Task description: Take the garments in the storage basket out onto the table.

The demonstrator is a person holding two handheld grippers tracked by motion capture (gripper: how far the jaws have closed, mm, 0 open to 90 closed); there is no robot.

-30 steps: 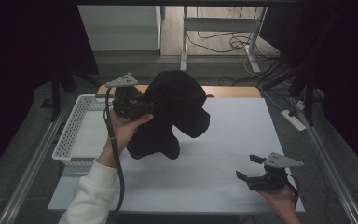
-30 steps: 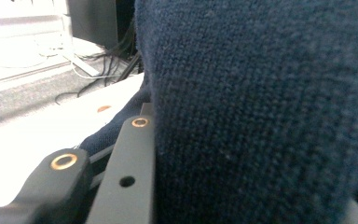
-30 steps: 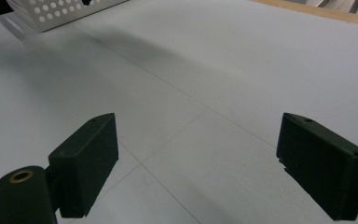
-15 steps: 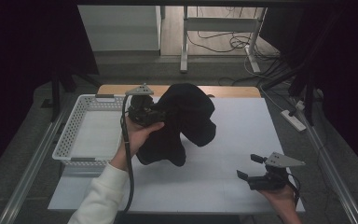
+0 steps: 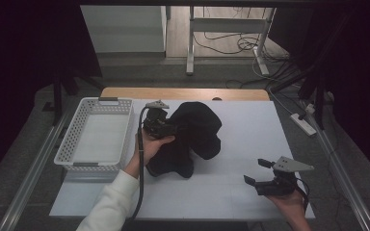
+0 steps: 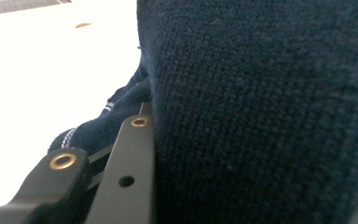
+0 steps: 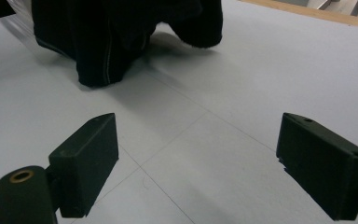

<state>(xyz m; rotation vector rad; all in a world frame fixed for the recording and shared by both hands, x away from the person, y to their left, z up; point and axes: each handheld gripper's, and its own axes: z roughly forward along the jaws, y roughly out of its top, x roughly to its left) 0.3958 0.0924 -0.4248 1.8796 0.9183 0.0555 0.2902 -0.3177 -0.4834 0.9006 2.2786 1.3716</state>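
Dark knit garment [image 5: 192, 137]: bunched mid-desk, right of the white basket [image 5: 96, 134]; left tongs [image 5: 166, 129] clamp its fabric (a thick fold); right tongs [image 5: 259, 172] idle, jaws apart; risk: loose hem drags, slips free.

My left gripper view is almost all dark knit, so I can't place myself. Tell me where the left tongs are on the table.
Observer: The left tongs are closed on a bunched dark sweater near the middle of the white table.
Operator: Report what lies on the far side of that hand from the sweater.
Observer: A white slotted basket stands at the table's left side.
Operator: Now give me the right tongs.
Observer: The right tongs are open with nothing between them. They are low over the table's near right corner and point toward the sweater.
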